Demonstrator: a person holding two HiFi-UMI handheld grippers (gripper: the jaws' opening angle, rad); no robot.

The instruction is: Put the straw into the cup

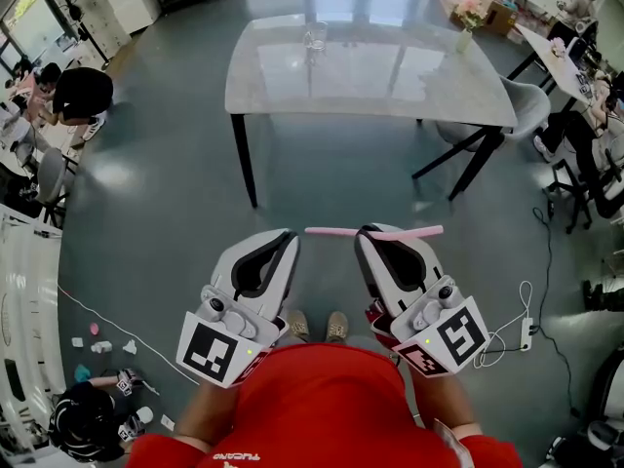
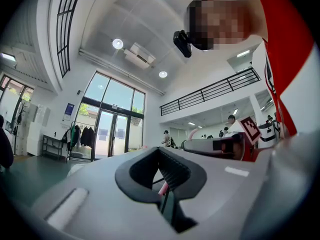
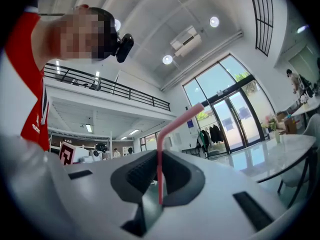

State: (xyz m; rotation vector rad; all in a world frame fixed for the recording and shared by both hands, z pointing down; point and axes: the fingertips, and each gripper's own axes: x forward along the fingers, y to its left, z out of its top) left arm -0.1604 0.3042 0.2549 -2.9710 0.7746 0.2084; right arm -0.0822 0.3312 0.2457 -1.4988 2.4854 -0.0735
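Note:
My right gripper (image 1: 364, 232) is shut on a pink bendy straw (image 1: 400, 232), which lies crosswise at its tip, held above the floor. In the right gripper view the straw (image 3: 160, 159) rises from the closed jaws (image 3: 159, 194) and bends off to the upper right. The left gripper (image 1: 291, 234) is level beside it, jaws together, its tip close to the straw's left end; I cannot tell if they touch. A pink sliver (image 2: 162, 186) shows in the slit of the left jaws. A clear glass cup (image 1: 315, 39) stands far off on the pale table (image 1: 390, 81).
The table stands on dark legs across a stretch of grey floor. A vase of flowers (image 1: 466, 13) sits at its far right corner, a grey chair (image 1: 531, 105) beside it. People sit at desks at the left and right. A white cable (image 1: 512, 334) lies on the floor at right.

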